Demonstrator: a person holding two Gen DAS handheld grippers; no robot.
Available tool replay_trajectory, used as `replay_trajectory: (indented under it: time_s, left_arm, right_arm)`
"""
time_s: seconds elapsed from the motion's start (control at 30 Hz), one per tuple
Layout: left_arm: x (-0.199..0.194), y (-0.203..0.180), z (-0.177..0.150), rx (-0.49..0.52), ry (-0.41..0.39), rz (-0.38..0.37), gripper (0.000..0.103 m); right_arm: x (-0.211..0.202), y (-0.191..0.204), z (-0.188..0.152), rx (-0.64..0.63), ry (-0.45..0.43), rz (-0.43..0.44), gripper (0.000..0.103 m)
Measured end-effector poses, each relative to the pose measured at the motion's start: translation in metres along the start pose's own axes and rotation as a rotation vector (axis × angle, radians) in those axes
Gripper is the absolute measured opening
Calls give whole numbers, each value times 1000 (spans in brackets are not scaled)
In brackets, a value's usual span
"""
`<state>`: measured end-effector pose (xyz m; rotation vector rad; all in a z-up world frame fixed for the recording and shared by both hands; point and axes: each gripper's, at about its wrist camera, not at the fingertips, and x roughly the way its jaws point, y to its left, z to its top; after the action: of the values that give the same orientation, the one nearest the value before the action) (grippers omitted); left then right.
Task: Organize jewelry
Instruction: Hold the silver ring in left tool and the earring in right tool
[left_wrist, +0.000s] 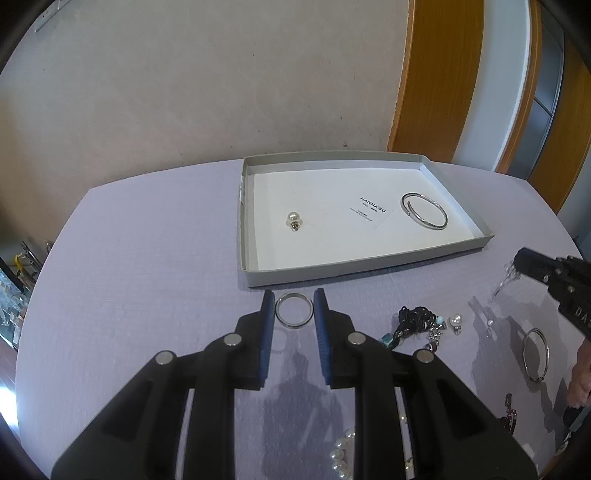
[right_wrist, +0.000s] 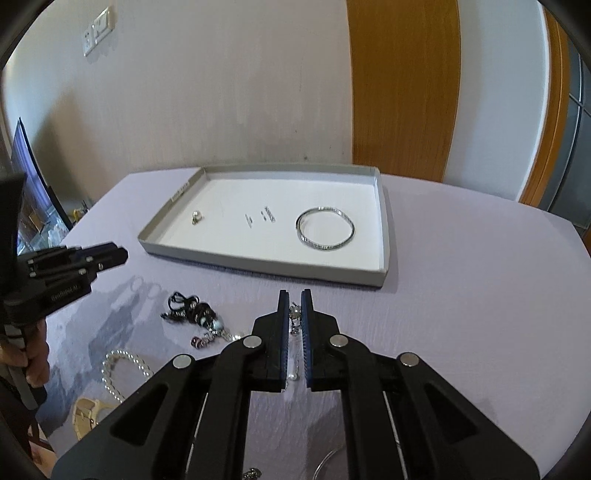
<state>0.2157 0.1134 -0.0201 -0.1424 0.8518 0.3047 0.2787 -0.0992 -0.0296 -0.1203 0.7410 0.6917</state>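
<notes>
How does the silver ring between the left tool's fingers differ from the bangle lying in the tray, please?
The silver ring lies on the tablecloth; the bangle lies inside the tray. The ring looks smaller. The ring is a closed loop; the bangle shows a gap. Both are silver and lie flat.

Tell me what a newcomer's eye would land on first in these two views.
First the shallow grey tray at the back of the lilac table, holding a silver bangle on its right and a pearl earring on its left. Next the left gripper, jaws open around a silver ring just before the tray. Then the right gripper, jaws shut on a dangling chain piece, beside a tangle of jewelry.
</notes>
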Motion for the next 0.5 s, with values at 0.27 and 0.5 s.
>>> replay_trajectory:
  time_s: [0.27,0.5]
  left_arm:
    - [-1,0,0,2,0,0,21]
    - [-2,-2,-2,8,-12,14,21]
  right_arm:
    - [0,1,-3,-6,-4,0,7]
    - [-2,0,-3,3,-14,0,7]
